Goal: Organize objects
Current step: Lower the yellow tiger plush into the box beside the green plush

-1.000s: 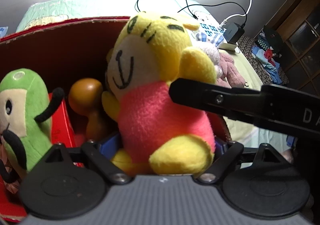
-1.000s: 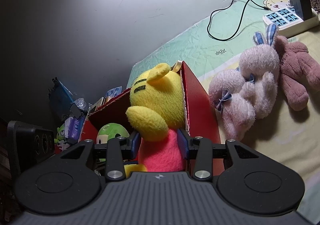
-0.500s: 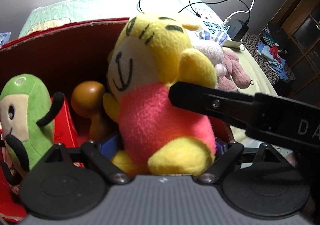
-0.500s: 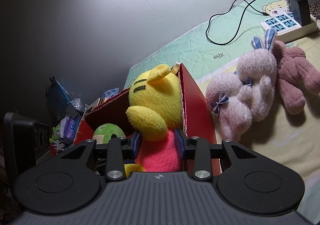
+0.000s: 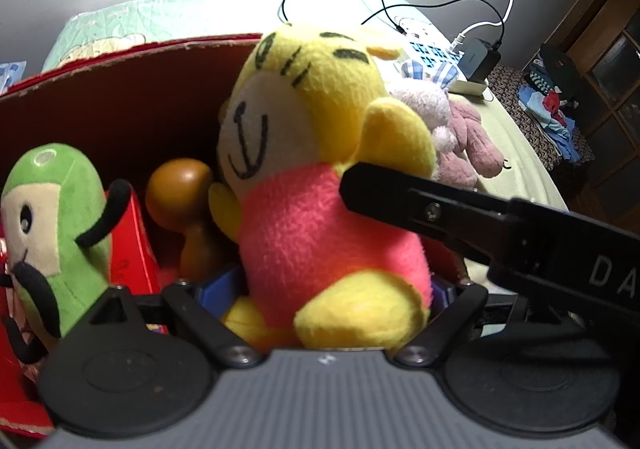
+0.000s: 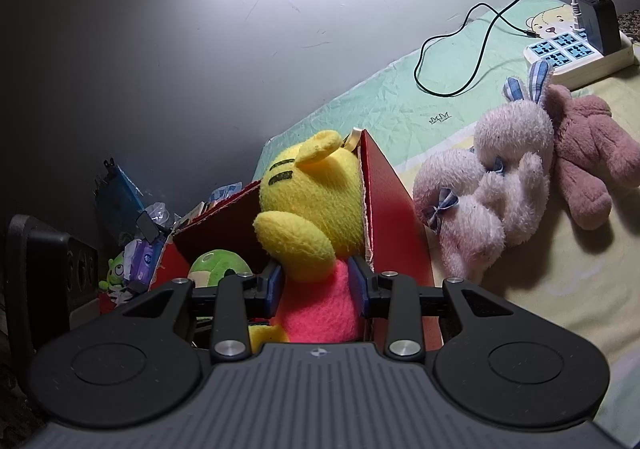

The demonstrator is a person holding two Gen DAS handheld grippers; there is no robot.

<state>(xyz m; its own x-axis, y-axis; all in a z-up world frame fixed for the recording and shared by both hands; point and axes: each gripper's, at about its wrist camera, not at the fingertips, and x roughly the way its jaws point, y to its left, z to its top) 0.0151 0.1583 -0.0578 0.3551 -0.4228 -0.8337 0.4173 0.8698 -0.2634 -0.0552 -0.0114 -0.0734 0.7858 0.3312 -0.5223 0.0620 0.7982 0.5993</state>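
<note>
A yellow tiger plush (image 5: pixel 320 209) in a pink top stands upright at the right end of a red cardboard box (image 5: pixel 120 89). My left gripper (image 5: pixel 328 291) holds it low down, jaws wide, a blue pad on each side of its lower body. From the right, my right gripper (image 6: pixel 315 283) has its blue pads pressed on the plush's pink middle (image 6: pixel 320 313), just under the raised arm. One black finger of it crosses the left wrist view (image 5: pixel 440 209). The box wall (image 6: pixel 384 189) stands right beside the plush.
In the box also sit a green plush (image 5: pixel 52 209) and a brown wooden piece (image 5: pixel 180 185). On the bed to the right lie a pale pink bunny (image 6: pixel 500 169), a darker pink bear (image 6: pixel 588 153), a power strip (image 6: pixel 576 53) and cables. Clutter lies beyond the box's far end.
The right gripper's pads have closed in from a wider stance until they press on the plush's pink body. The left gripper and the plush have kept still.
</note>
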